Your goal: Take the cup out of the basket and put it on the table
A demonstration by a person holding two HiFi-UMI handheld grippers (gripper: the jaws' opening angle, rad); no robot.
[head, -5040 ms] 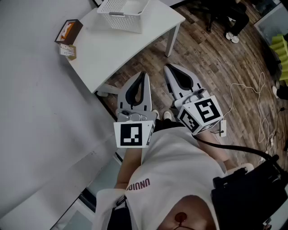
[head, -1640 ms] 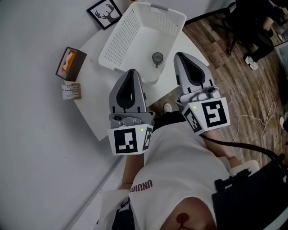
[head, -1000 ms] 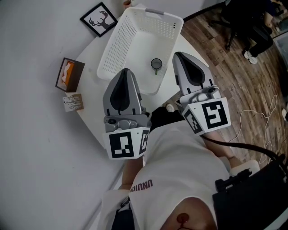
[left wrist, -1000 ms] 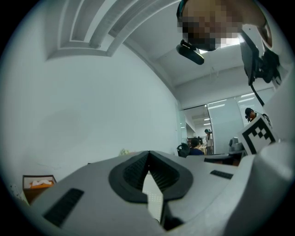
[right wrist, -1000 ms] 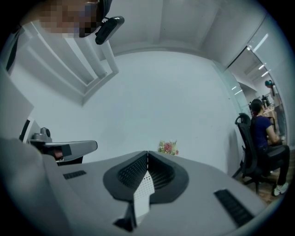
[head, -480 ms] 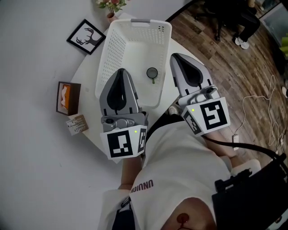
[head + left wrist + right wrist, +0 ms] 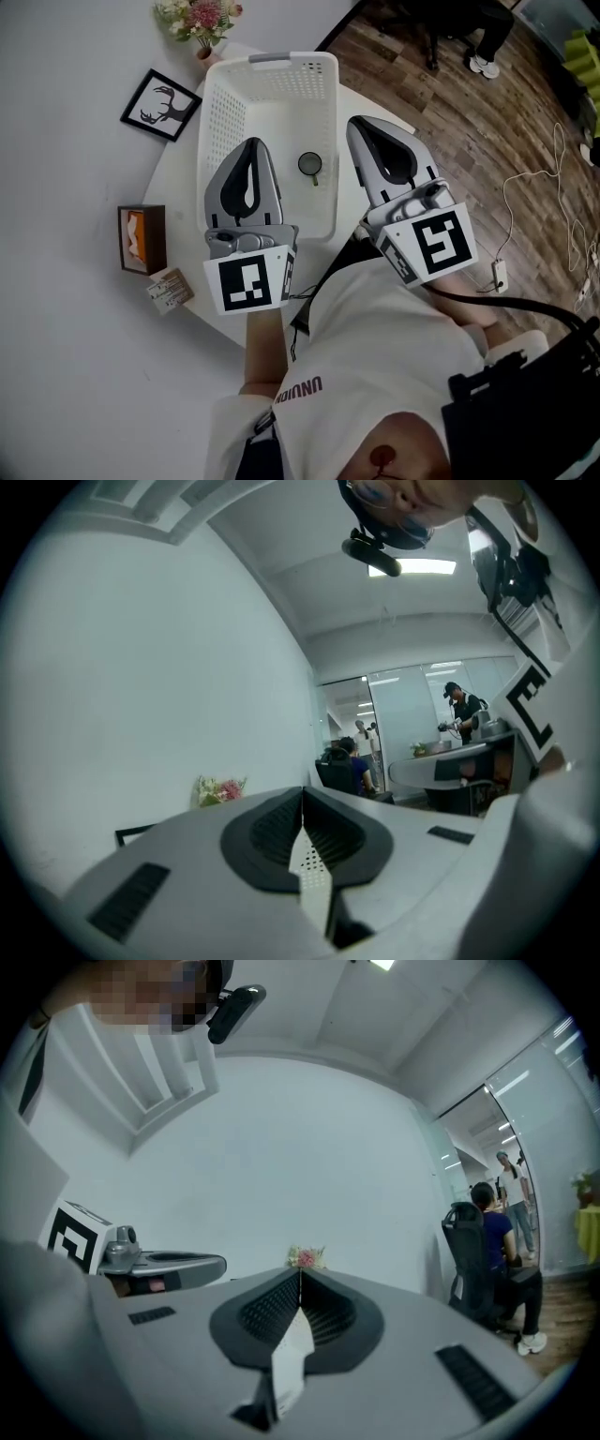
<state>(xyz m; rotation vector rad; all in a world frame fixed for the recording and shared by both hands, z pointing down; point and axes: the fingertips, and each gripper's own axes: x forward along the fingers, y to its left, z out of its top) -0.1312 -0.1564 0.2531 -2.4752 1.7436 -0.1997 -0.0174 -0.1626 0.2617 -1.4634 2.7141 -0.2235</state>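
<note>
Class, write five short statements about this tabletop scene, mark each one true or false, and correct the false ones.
1. The cup sits inside the white basket. True.
2. The left gripper is holding the cup. False: it is shut on nothing and hangs above the basket.
3. A framed deer picture sits to the left of the basket in the head view. True.
4. The right gripper is wide open. False: it is shut and empty.
5. The flowers stand inside the basket. False: they stand outside it, beyond its far left corner.
</note>
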